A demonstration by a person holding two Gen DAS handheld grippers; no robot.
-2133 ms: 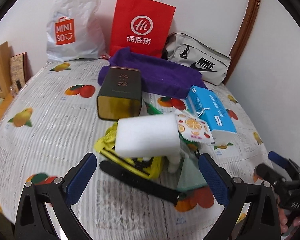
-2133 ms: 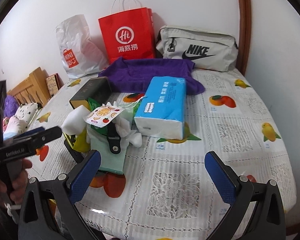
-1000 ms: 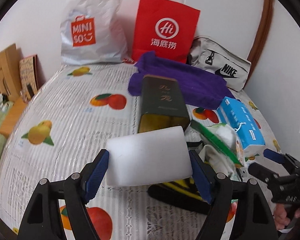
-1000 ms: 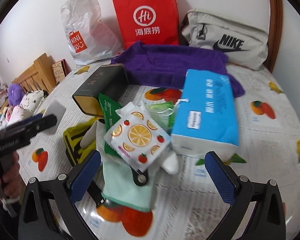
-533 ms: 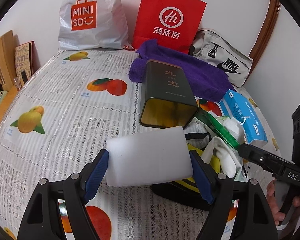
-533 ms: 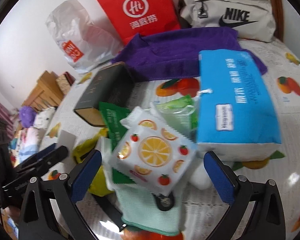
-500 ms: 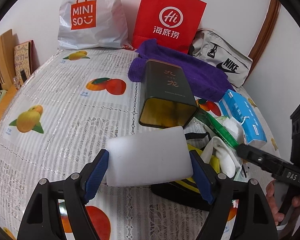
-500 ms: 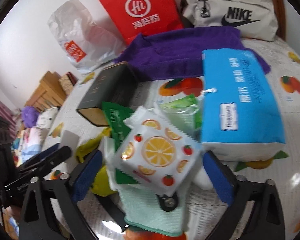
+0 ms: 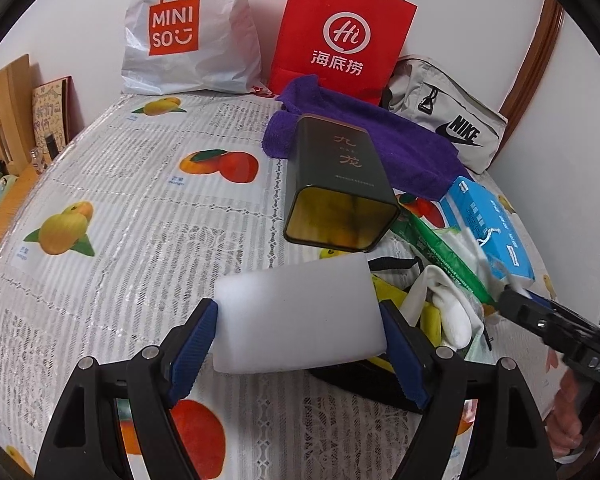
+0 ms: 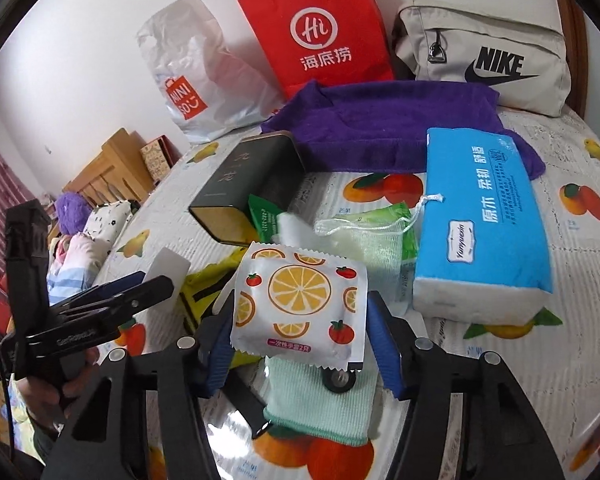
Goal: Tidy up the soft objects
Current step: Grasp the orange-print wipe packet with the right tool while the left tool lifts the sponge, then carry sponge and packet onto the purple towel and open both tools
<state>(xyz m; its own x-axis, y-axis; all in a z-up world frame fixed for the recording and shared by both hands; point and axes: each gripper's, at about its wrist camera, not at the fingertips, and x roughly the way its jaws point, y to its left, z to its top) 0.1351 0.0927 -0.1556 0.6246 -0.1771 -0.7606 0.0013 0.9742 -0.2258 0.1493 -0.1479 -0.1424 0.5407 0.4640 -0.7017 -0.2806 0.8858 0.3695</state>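
My left gripper [image 9: 298, 328] is shut on a white sponge block [image 9: 296, 312], held just above the fruit-print tablecloth [image 9: 140, 208]. In the right wrist view the same sponge [image 10: 168, 264] shows small at the left. My right gripper [image 10: 300, 344] has its jaws closing on an orange-print packet [image 10: 300, 304], and both blue pads touch its side edges. The packet lies on a heap with a mint-green cloth [image 10: 320, 404], a pale green mesh pouch [image 10: 364, 236] and yellow fabric [image 10: 204, 280]. A blue tissue pack [image 10: 480, 220] lies to the right, with a purple towel [image 10: 388, 124] behind.
A dark green tin [image 9: 340, 184] lies on its side with its open end toward me, next to the heap. A Miniso bag [image 9: 188, 32], a red paper bag [image 9: 340, 40] and a grey Nike bag [image 9: 448, 120] stand along the back wall. Wooden furniture [image 9: 4, 112] stands at the left.
The right gripper's jaws have narrowed from wide open until the pads meet the orange-print packet, which now fills more of its view. The left gripper has kept the sponge and barely moved.
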